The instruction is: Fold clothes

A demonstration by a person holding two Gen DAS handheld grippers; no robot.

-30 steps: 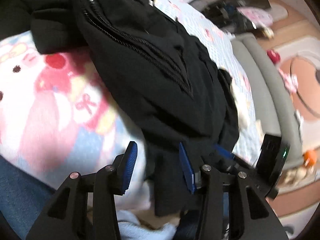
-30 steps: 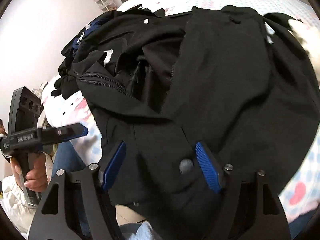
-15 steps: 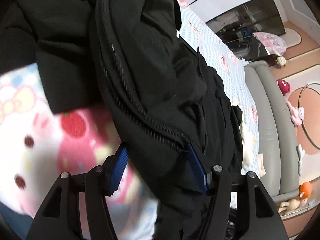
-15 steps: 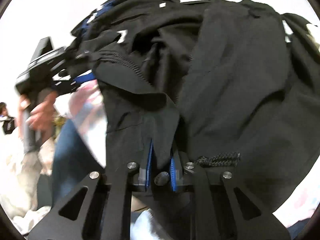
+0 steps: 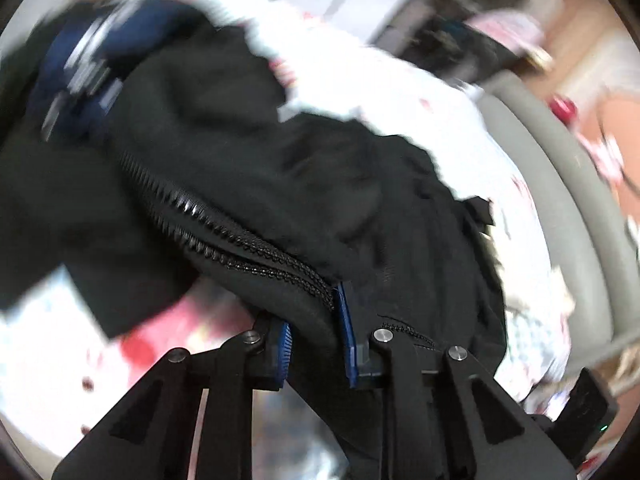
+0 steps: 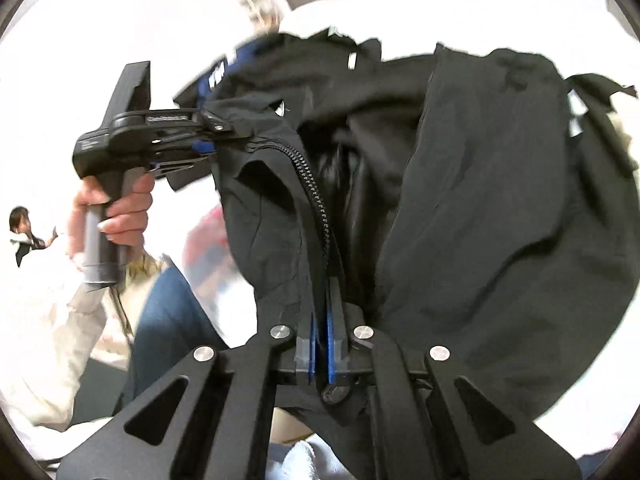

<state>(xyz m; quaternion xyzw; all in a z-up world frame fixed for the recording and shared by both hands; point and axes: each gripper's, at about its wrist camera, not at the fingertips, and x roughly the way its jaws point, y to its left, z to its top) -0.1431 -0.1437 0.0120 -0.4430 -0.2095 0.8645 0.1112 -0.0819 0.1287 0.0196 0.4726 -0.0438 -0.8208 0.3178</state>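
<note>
Left gripper (image 5: 316,340), jaws partly closed and pinching the zipper edge of the black zip-front fabric jacket (image 5: 280,168); the garment bunches ahead of the jaws over the white patterned bed cover (image 5: 420,92). Right gripper (image 6: 320,340), jaws pressed nearly together on the jacket's other front edge beside the black toothed zipper (image 6: 316,200). Likely risks: the slick hem slips from either pinch under the hanging weight, or uneven pulling twists the front panels, spoiling the fold line.
</note>
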